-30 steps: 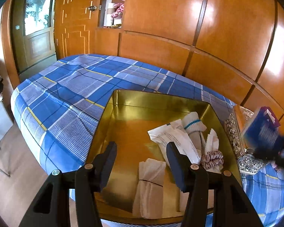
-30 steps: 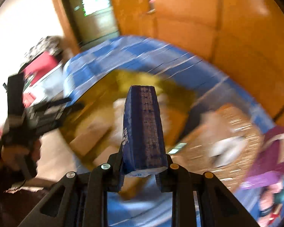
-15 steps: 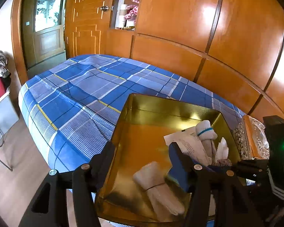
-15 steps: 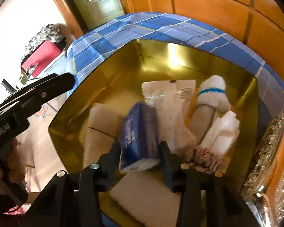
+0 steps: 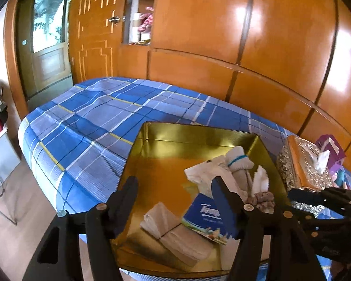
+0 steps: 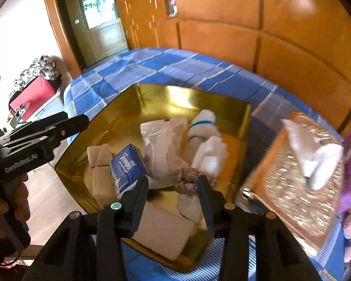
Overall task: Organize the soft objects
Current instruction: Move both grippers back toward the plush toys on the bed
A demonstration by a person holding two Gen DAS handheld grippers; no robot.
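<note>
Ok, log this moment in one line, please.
stage: tissue pack lying in gold tray | right gripper: open, empty | left gripper: fingers opening, empty | beside tray: tissue box

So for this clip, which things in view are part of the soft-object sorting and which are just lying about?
Part of the job:
- gold tray
- blue tissue pack, lying in the tray
- banded white cloth roll
- rolled sock
- pink scrunchie
- right gripper, empty

Lying about:
- silver tissue box
- plaid bedsheet
- wooden wardrobe
</note>
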